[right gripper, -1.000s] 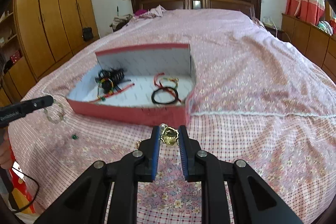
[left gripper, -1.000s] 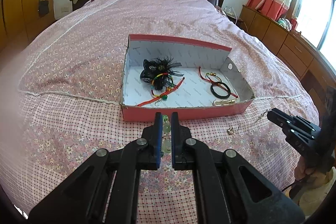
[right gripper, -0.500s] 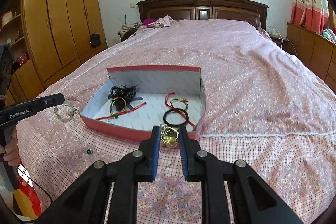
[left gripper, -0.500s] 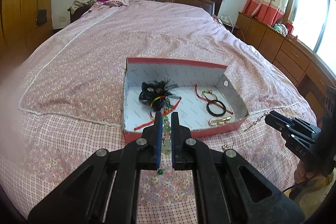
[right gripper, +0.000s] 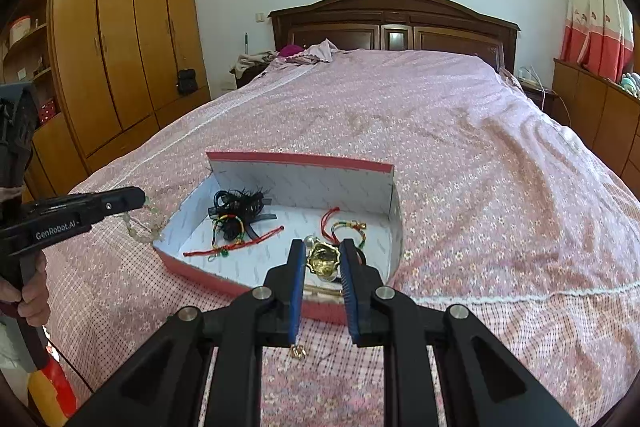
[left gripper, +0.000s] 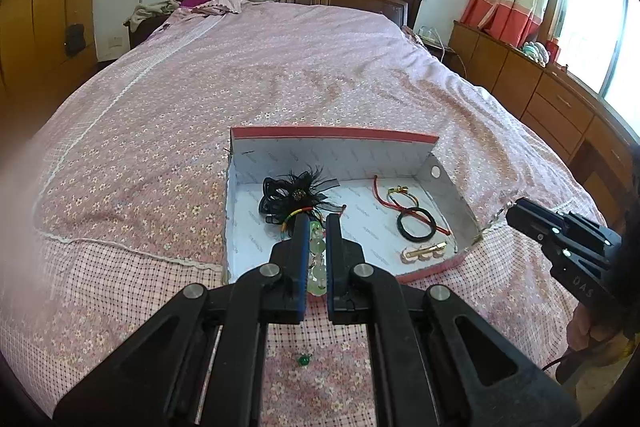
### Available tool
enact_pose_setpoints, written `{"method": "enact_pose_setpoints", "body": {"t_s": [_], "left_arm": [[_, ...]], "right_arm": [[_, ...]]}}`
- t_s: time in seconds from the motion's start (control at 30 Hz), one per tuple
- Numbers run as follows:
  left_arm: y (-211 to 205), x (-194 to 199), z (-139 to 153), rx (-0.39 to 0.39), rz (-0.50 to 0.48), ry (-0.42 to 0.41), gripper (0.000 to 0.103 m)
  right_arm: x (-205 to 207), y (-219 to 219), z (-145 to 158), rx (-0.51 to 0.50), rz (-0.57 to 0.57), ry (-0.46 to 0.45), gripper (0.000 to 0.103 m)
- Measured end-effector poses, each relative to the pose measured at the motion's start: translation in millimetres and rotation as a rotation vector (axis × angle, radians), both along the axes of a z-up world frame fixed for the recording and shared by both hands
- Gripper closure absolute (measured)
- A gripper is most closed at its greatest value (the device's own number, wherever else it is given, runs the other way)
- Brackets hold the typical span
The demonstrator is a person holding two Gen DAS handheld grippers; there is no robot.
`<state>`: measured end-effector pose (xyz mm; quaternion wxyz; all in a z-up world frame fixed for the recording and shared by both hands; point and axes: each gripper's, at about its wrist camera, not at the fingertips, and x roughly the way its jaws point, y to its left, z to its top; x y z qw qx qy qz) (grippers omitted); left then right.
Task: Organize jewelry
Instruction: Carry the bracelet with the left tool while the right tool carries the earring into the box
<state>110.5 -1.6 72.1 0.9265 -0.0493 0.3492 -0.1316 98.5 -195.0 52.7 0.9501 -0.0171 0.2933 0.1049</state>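
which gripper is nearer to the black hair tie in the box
Right. The right gripper, shut on a gold pendant, hangs over the box's right end by the black hair tie. The left gripper hangs nearer the black feathered piece.

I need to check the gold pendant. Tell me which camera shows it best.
The right wrist view: the gold pendant sits clamped between the right gripper fingers, close up. The left wrist view shows only that gripper's side, pendant hidden.

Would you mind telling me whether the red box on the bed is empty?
Not empty: the red box holds a black hair ring and cords.
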Motion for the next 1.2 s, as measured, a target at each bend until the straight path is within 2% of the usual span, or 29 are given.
{"method": "enact_pose_setpoints", "body": {"t_s": [0.43, 1.2], "left_arm": [[-7.4, 30.2, -18.9, 0.02, 0.004, 0.044, 0.103], [-11.8, 71.8, -63.0, 0.047, 0.023, 0.138, 0.103]], "right_arm": [[39.8, -0.6, -5.4, -0.009, -0.009, 0.023, 0.084], [102.8, -13.7, -48.1, -0.028, -0.064, 0.124, 0.084]]}}
